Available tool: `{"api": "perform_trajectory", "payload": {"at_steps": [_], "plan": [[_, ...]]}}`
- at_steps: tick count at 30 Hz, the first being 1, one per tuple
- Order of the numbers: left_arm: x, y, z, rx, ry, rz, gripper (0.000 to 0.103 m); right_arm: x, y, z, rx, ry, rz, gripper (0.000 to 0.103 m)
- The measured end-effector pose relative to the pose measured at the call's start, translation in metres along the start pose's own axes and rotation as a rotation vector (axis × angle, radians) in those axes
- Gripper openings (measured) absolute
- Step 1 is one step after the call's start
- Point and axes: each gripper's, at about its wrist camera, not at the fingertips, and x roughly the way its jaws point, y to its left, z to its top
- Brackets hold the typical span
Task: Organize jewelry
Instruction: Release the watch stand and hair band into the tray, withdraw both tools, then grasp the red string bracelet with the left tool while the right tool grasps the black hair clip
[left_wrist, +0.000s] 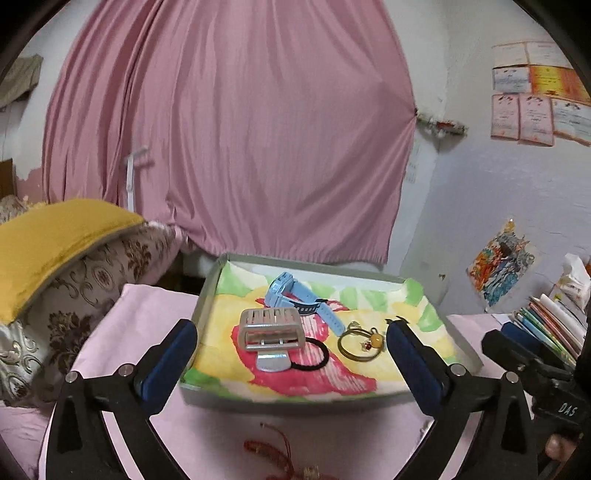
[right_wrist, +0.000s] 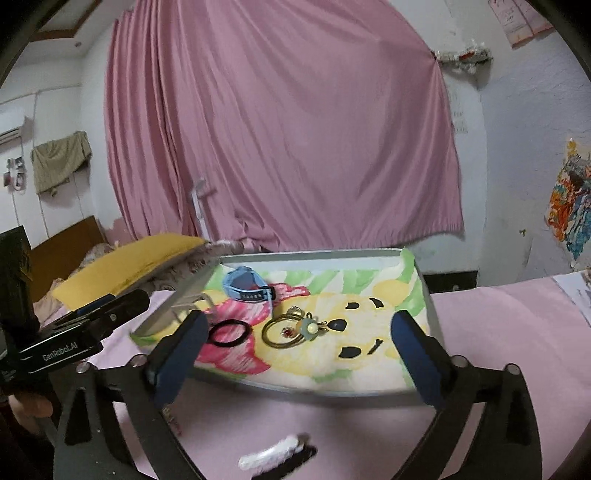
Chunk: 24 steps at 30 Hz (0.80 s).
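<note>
Jewelry tray (left_wrist: 424, 295): both grippers (left_wrist: 291, 343) (right_wrist: 299, 343) level, jaws wide.

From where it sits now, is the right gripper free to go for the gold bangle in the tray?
Probably yes. The right gripper is open and empty, the gold bangle lies flat straight ahead between its fingers, and only the low tray rim crosses the path.

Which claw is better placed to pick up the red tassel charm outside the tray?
Left. The red tassel charm lies on the pink cloth just below the open left claw; the right wrist view doesn't show it.
</note>
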Motion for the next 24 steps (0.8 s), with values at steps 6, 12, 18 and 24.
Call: {"api": "perform_trajectory", "payload": {"at_steps": [6, 12, 18, 24], "plan": [[-0.038, -0.005, -0.019, 0.023, -0.071, 0.001, 0.103, -0.042, 0.007, -0.014, -0.048, -0.101, -0.027, 0.102], [-0.062, -0.005, -0.036, 0.035, -0.109, 0.014, 0.103, -0.073, 0.018, -0.024, -0.090, -0.190, -0.026, 0.102], [-0.082, -0.005, -0.052, 0.053, -0.138, 0.023, 0.103, -0.093, 0.027, -0.038, -0.134, -0.230, -0.027, 0.102], [-0.086, -0.001, -0.066, 0.064, -0.122, 0.033, 0.103, -0.098, 0.027, -0.053, -0.172, -0.207, -0.046, 0.102]]}}
